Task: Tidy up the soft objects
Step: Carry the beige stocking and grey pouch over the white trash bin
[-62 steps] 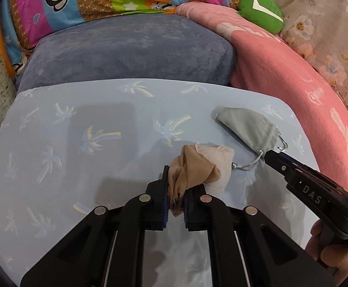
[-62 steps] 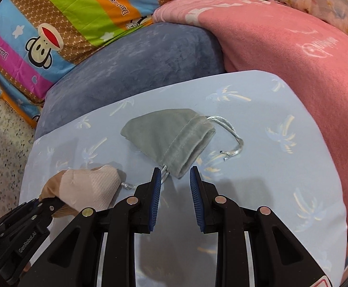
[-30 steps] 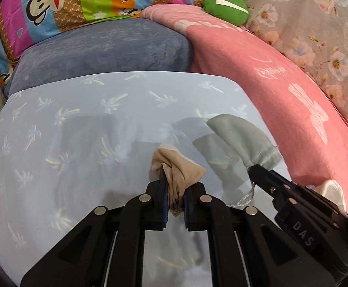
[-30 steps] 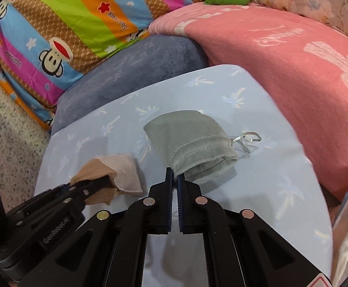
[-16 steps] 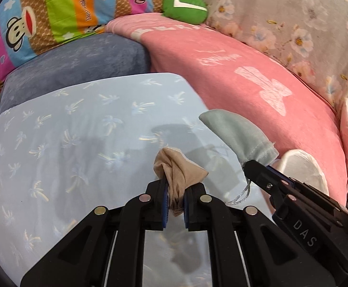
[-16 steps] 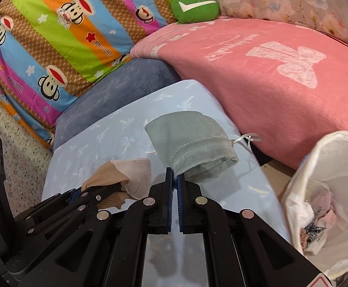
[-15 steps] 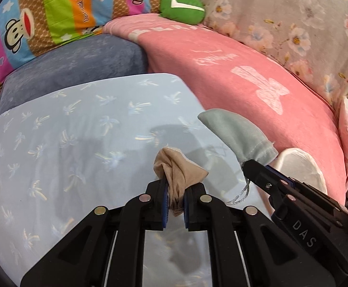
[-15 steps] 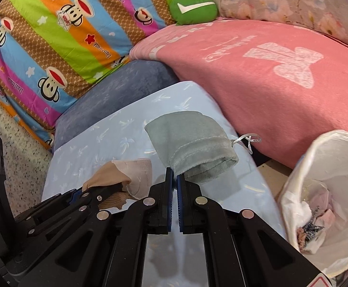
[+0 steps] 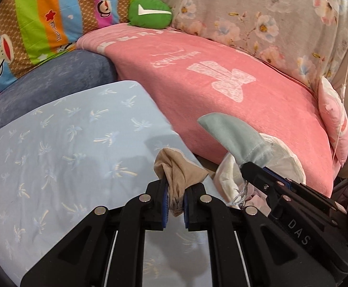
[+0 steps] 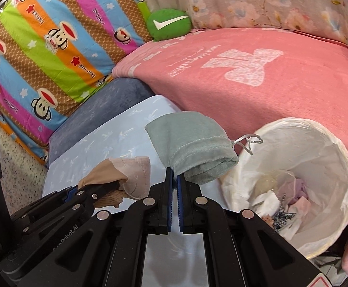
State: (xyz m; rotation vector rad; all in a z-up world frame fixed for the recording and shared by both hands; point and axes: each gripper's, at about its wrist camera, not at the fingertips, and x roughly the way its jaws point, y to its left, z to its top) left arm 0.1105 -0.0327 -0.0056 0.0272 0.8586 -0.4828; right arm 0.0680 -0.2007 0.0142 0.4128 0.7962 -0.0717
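While both grippers hang over the right edge of the blue sheet [image 9: 54,143], each has a soft thing pinched. Left gripper [image 9: 175,203] is clamped on the tan stocking [image 9: 178,174]; the fabric bunches up out of the pads and a bit pokes below them, clear of the sheet. Right gripper [image 10: 174,191] is clamped on the edge of the grey pouch [image 10: 190,148], jaws nearly touching. Pouch sticks forward and right from the tips, silver drawstring [image 10: 248,141] dangling off its mouth over the bin rim. White-lined bin [image 10: 329,167] sits just right of the right gripper, low beside the pink blanket [image 10: 269,83], with scraps of cloth inside. Pouch is near the rim, not in the bin. Stocking is further left, over the sheet edge. In the left view the right gripper [image 9: 244,167] comes in from the right with the pouch [image 9: 233,136] lifted in front of the blanket [image 9: 221,83] and bin [image 9: 286,160]. Green cushion [image 10: 168,24] and striped monkey quilt [image 10: 54,47] lie behind.
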